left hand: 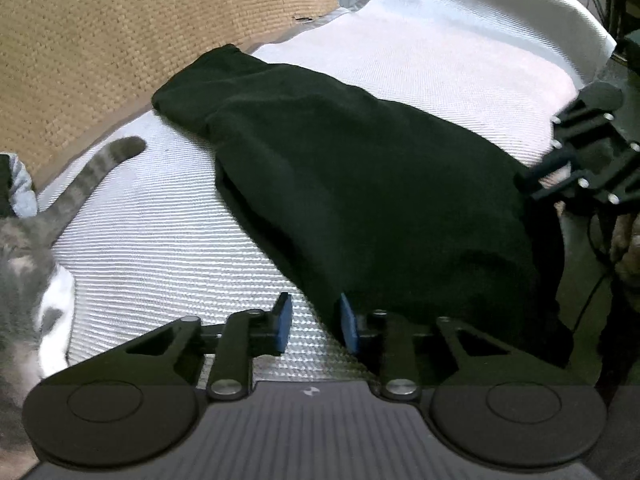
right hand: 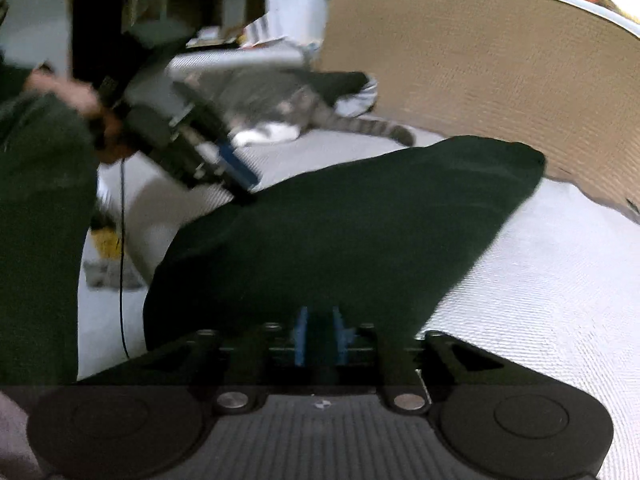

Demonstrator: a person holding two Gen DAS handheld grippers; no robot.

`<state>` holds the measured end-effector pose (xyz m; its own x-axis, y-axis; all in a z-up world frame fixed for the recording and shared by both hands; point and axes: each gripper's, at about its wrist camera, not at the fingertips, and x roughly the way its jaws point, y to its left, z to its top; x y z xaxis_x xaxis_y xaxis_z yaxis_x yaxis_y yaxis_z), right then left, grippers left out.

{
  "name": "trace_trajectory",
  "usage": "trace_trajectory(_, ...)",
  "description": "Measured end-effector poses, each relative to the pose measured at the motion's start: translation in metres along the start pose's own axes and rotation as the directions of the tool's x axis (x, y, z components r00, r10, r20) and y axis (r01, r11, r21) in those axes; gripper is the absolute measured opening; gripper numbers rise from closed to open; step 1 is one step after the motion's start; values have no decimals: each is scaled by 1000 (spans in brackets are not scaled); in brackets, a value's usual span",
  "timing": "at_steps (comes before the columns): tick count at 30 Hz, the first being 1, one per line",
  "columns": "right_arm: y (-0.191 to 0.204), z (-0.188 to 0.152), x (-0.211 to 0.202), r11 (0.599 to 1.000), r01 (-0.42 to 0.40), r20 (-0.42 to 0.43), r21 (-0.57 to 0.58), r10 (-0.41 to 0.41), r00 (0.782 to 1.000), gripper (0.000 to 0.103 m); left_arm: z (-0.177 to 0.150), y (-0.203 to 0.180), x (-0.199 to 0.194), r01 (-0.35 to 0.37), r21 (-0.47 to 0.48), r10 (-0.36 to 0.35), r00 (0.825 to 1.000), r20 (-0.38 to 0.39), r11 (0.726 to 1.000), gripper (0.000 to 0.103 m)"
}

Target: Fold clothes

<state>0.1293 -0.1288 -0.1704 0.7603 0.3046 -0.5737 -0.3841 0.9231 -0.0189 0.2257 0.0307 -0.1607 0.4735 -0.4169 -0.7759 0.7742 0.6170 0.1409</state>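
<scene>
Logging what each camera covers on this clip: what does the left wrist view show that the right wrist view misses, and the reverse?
Only the left wrist view shows the left gripper's blue pads apart, straddling the near edge of the dark garment.

Only the right wrist view shows the person's hand holding the left gripper, the dark sleeve, and the right gripper with garment between its close-set pads.

Both show the garment on the white bedspread, the tan headboard and a striped cat.
</scene>
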Motion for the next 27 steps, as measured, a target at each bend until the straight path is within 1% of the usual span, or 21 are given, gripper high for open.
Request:
trace_trajectory(2,-6,-1,1,1000,9,-17,16,-9,1000,22,0,-1,0,13,3,-13,1000,-2,1000,22)
trace_trajectory(4,-10,-1,0,1000,-3,-23,30,3,1000,22,0,-1,1,16,2,-16,1000,-7,1000,22)
trace_trajectory(6,-15,1,-2,999,-17,-23,48,18,1000,25,0,-1,2,16,0,-16,1000,-13,1000,22)
trace_trajectory(8,-21,1,-4,996,-49,-22,75,51,998,34,0,-1,3,15,-2,-15,1000,-19,1000,22)
trace_trajectory(10,-23,0,-6,995,-54,-21,87,56,998,36,-1,-1,4,15,-4,-15,1000,-25,1000,23)
trace_trajectory(12,-22,0,-10,997,-24,-26,74,26,999,39,-1,-1,5,15,-6,-15,999,-31,1000,23)
trace_trajectory(14,-23,0,-15,997,12,-26,79,-10,1000,53,-1,0,6,15,-11,-16,999,-32,1000,23)
trace_trajectory(15,-25,0,-17,995,24,-33,92,-21,999,53,-2,0,6,16,-15,-17,999,-32,1000,23)
trace_trajectory(16,-29,-1,-18,994,11,-50,111,-5,999,53,-2,1,6,17,-18,-17,999,-32,1000,24)
trace_trajectory(19,-35,-7,-12,982,-93,-117,166,113,987,52,-2,2,7,18,-23,-19,999,-32,1000,24)
trace_trajectory(23,-21,-13,-6,974,-191,-199,118,212,957,53,-3,2,6,17,-18,-18,999,-34,1000,24)
trace_trajectory(27,-15,-18,9,960,-253,-264,120,277,924,53,-2,5,8,21,-27,-22,999,-34,999,26)
